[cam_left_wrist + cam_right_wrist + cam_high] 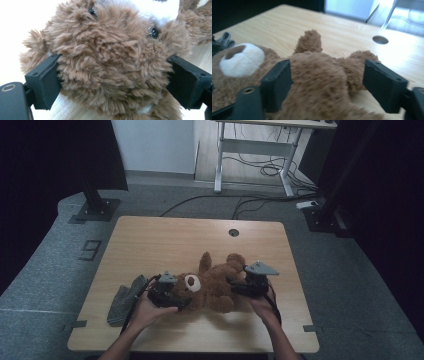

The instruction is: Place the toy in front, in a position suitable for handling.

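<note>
Wooden desk (pixel 150 240) on grey floor. Brown teddy bear (pixel 212 282) lies on its back near the front edge, folded grey cloth (pixel 125 297) to its left. Left tongs (pixel 172 295) spread wide around the bear's head, fur against both pads. Right tongs (pixel 235 285) wide, straddling the body, right pad clear.

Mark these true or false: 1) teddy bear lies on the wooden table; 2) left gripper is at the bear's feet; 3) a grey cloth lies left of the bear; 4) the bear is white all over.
1) True: the teddy bear lies on the wooden table.
2) False: the left gripper has the bear's head between its jaws.
3) True: the grey cloth lies at the bear's left in the high view.
4) False: it is brown, with a white muzzle.
</note>
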Motion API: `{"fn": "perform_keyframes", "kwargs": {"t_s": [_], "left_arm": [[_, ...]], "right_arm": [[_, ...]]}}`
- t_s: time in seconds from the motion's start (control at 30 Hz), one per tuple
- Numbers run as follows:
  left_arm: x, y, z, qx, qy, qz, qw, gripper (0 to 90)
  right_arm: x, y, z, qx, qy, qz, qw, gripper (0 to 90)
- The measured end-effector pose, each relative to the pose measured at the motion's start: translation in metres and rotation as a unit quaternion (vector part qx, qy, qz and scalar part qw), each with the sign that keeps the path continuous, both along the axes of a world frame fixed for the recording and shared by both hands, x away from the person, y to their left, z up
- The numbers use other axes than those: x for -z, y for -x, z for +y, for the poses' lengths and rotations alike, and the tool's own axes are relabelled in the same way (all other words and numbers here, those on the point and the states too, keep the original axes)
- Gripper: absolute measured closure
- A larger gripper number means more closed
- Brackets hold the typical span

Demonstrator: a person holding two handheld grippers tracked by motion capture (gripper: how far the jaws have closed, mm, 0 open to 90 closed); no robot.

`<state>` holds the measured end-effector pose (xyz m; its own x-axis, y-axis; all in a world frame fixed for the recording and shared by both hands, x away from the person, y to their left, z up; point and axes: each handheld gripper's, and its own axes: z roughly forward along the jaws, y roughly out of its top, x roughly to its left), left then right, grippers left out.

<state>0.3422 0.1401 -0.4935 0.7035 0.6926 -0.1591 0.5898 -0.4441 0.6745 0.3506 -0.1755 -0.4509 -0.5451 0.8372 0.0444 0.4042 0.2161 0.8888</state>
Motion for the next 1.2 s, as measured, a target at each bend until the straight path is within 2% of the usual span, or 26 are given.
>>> {"fn": "perform_keyframes", "kwargs": {"t_s": [0.03, 0.07, 0.1, 0.13, 0.17, 0.2, 0.23, 0.27, 0.3, 0.33, 0.4, 0.43, 0.47, 0.5, 0.53, 0.6, 0.63, 0.77, 0.8, 0.87, 0.97, 1.03, 1.07, 1.2], "left_arm": [[0.0, 0.001, 0.0, 0.002, -0.003, -0.001, 1.0, 9.7], [0.0, 0.001, 0.0, 0.003, -0.004, -0.001, 1.0, 9.7], [0.0, 0.001, 0.0, 0.002, -0.003, -0.001, 1.0, 9.6], [0.001, 0.001, 0.001, 0.002, -0.002, -0.001, 1.0, 9.6], [0.001, 0.001, 0.001, 0.001, 0.001, -0.001, 1.0, 9.4], [0.001, 0.001, 0.002, 0.002, 0.003, 0.0, 1.0, 9.4], [0.001, 0.001, 0.003, 0.002, 0.002, 0.002, 1.0, 8.1], [0.001, 0.001, 0.003, 0.002, 0.002, 0.002, 1.0, 7.2], [0.002, 0.001, 0.004, 0.002, 0.0, 0.011, 0.9999, 6.4], [0.002, 0.001, 0.004, 0.002, 0.0, 0.011, 0.9999, 6.0], [0.004, 0.001, 0.007, -0.002, 0.005, 0.02, 0.9998, 5.7], [0.005, 0.001, 0.007, -0.005, 0.006, 0.024, 0.9997, 5.2], [0.006, 0.001, 0.007, -0.005, 0.006, 0.027, 0.9996, 5.2], [0.007, 0.001, 0.006, -0.006, 0.006, 0.03, 0.9995, 6.7], [0.007, 0.001, 0.006, -0.006, 0.008, 0.032, 0.9994, 6.7], [0.007, 0.002, 0.005, 0.0, 0.015, 0.027, 0.9995, 16.2], [0.006, 0.003, 0.004, 0.005, 0.018, 0.02, 0.9996, 20.3], [0.001, 0.001, 0.005, 0.0, 0.019, 0.0, 0.9998, 32.5], [-0.001, -0.001, 0.006, 0.001, 0.015, -0.006, 0.9999, 35.3], [-0.005, -0.005, 0.006, 0.002, 0.008, -0.014, 0.9999, 35.8], [-0.011, -0.012, 0.006, 0.004, 0.006, -0.035, 0.9993, 36.4], [-0.015, -0.019, 0.005, 0.003, 0.007, -0.05, 0.9987, 36.3], [-0.016, -0.023, 0.005, 0.002, 0.005, -0.052, 0.9986, 36.4], [-0.01, -0.039, 0.004, 0.007, -0.004, -0.049, 0.9987, 36.0]], "right_arm": [[-0.001, -0.019, -0.008, -0.025, -0.007, 0.053, 0.9983, 16.4], [-0.001, -0.019, -0.008, -0.025, -0.007, 0.053, 0.9983, 16.4], [0.005, -0.033, -0.013, -0.042, -0.013, 0.089, 0.9951, 15.4], [0.005, -0.033, -0.013, -0.042, -0.013, 0.089, 0.9951, 15.4], [0.015, -0.044, -0.015, -0.067, -0.013, 0.118, 0.9907, 15.0], [0.015, -0.044, -0.015, -0.067, -0.013, 0.118, 0.9907, 15.0], [0.024, -0.047, -0.014, -0.089, -0.019, 0.139, 0.9861, 14.9], [0.024, -0.047, -0.014, -0.089, -0.019, 0.139, 0.9861, 14.9], [0.031, -0.045, -0.012, -0.115, -0.028, 0.144, 0.9824, 17.7], [0.031, -0.045, -0.012, -0.115, -0.028, 0.144, 0.9824, 17.7], [0.038, -0.043, -0.009, -0.137, -0.027, 0.158, 0.9776, 21.2], [0.042, -0.042, -0.01, -0.138, -0.029, 0.16, 0.977, 28.2], [0.042, -0.042, -0.01, -0.138, -0.029, 0.16, 0.977, 28.2], [0.044, -0.04, -0.012, -0.145, -0.032, 0.159, 0.9761, 37.3], [0.044, -0.04, -0.012, -0.145, -0.032, 0.159, 0.9761, 37.3], [0.044, -0.036, -0.011, -0.155, -0.018, 0.15, 0.9762, 49.4], [0.044, -0.036, -0.011, -0.157, -0.015, 0.145, 0.9769, 52.6], [0.04, -0.027, -0.007, -0.159, -0.01, 0.114, 0.9807, 61.9], [0.039, -0.021, -0.005, -0.155, -0.015, 0.098, 0.983, 63.6], [0.039, -0.02, -0.005, -0.152, -0.014, 0.091, 0.984, 64.1], [0.04, -0.014, -0.004, -0.134, -0.017, 0.053, 0.9895, 64.9], [0.04, -0.014, -0.005, -0.116, -0.024, 0.04, 0.9921, 64.7], [0.042, -0.016, -0.005, -0.089, -0.032, 0.032, 0.995, 64.6], [0.046, -0.017, -0.004, -0.072, -0.034, 0.031, 0.9963, 63.5]]}}
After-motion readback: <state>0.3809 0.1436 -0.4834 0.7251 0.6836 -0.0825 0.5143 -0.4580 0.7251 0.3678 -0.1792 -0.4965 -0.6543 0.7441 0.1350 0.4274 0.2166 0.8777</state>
